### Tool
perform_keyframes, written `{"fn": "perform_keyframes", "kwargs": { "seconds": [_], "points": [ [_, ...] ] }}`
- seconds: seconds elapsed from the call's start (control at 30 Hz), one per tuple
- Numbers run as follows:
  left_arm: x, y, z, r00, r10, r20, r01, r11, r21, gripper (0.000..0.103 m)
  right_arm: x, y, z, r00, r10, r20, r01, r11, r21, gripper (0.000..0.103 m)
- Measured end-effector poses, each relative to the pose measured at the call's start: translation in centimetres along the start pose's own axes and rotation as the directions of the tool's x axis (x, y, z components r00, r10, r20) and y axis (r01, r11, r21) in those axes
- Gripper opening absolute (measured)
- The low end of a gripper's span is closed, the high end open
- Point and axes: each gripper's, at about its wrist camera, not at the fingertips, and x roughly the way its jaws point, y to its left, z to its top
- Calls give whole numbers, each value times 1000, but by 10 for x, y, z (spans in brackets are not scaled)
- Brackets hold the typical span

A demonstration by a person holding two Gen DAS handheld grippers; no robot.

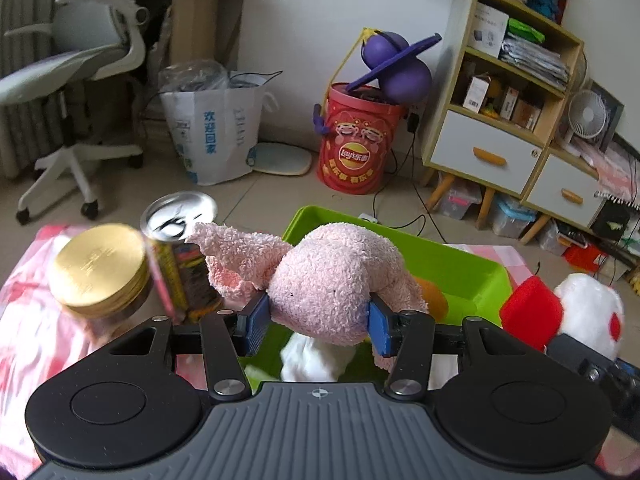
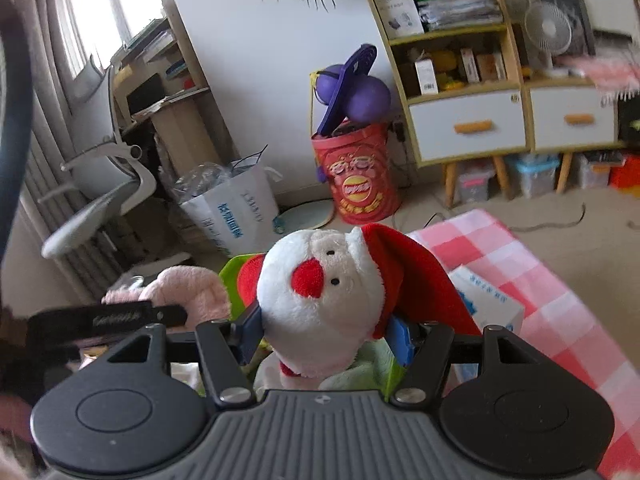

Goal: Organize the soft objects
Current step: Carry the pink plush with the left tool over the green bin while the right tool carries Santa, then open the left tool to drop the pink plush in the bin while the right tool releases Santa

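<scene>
My left gripper is shut on a pink plush toy and holds it above the near part of a green bin. An orange soft thing and white cloth lie in the bin. My right gripper is shut on a white Santa plush with a red hat and red nose, held over the bin's corner. The Santa plush also shows at the right of the left wrist view, and the pink plush at the left of the right wrist view.
A drink can and a gold-lidded jar stand left of the bin on the pink checked cloth. A white tissue box lies right of the bin. On the floor beyond are a red Lay's bucket, a white bag, an office chair and shelves.
</scene>
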Motion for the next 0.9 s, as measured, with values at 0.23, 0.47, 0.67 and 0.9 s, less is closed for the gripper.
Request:
{"fn": "perform_keyframes", "kwargs": {
  "seconds": [0.23,0.47,0.67,0.9],
  "points": [
    [28,-4,6,1000,8,-1,-8,1000,-3,52,12,11,-6,998,-58,23,60,993,-100,46],
    [41,-4,4,1000,-18,12,18,1000,6,57,21,15,-14,998,-62,17,64,987,-145,51],
    [33,-3,-2,999,-33,20,33,999,22,74,15,13,-9,999,-33,37,36,993,-109,63],
    [15,7,-17,999,-33,9,33,999,12,84,9,16,-7,999,-17,27,20,993,-114,63]
  ]
}}
